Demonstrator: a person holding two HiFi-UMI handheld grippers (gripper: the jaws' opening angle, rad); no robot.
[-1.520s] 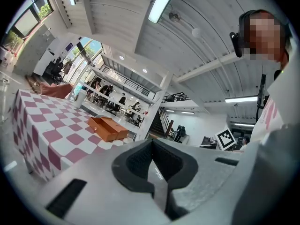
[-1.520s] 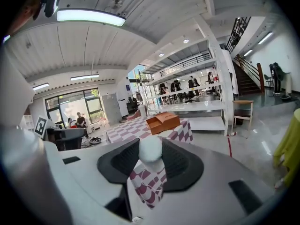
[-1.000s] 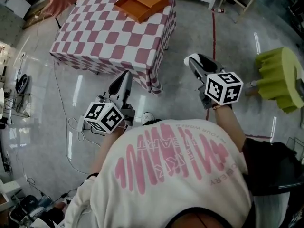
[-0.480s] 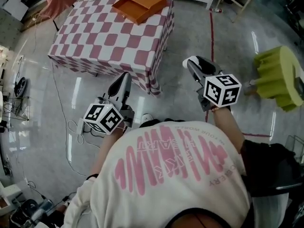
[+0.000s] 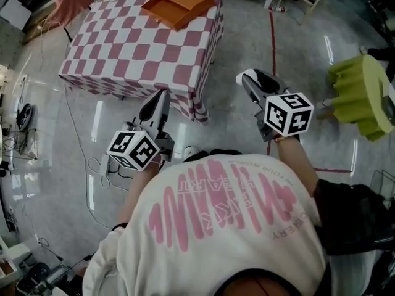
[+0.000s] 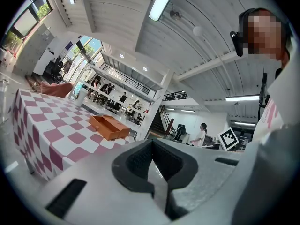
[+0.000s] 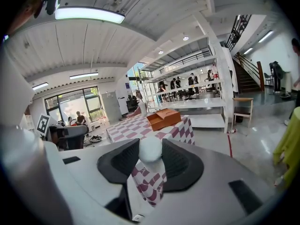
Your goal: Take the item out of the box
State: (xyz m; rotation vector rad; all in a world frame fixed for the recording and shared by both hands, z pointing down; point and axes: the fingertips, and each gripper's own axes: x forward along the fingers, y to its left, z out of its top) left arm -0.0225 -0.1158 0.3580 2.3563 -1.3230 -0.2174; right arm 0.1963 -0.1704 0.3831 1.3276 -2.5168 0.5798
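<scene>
Box point(image 5: 179, 4) diagonal on checkered table point(image 5: 123, 48); left gripper point(image 5: 162, 96) jaws together, right gripper point(image 5: 258, 79) jaws spread, empty.

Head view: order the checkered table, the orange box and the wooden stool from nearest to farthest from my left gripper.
1. Checkered table, just ahead of the left gripper.
2. Orange box, at the table's far end.
3. Wooden stool, beyond the table, upper right.
</scene>
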